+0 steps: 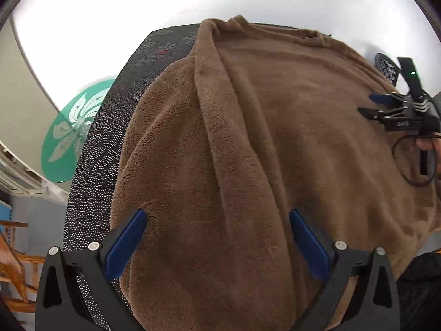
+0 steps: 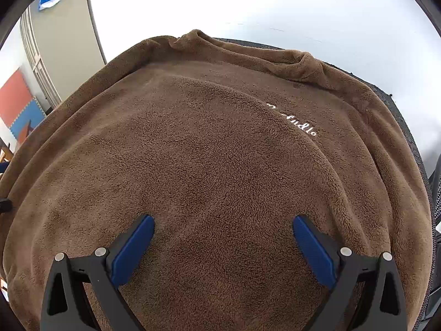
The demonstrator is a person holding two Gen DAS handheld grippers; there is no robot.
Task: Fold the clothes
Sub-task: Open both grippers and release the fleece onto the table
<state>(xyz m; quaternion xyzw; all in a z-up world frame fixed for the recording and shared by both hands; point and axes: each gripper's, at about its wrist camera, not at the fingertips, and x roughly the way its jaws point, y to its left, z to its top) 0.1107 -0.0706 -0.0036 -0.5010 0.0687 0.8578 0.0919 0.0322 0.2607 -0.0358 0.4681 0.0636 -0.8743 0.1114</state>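
The left tool point(image 1: 217, 223) hangs with its blue-padded fingers point(image 1: 125, 244) spread wide apart over the near part of a brown fleece garment point(image 1: 248, 143), clamping nothing. The right tool point(image 2: 223, 229) is likewise spread wide, poised over a folded-over flap of the same garment point(image 2: 209, 165). The garment covers most of a dark patterned mat point(image 1: 93, 182) laid on the white worktop point(image 1: 110, 27), its ribbed edge point(image 2: 248, 52) bunched toward the worktop's far edge. Only the left wrist view shows the right tool point(image 1: 366, 104) from outside, over the garment's right side, fingers apart, with a long ridge-like fold running from the far edge toward the left tool, and a green disc point(image 1: 69, 135) with a white flower at the mat's left edge. Only the right wrist view shows white embroidered lettering point(image 2: 297, 124), partly covered by the flap and perhaps not legible as a word.
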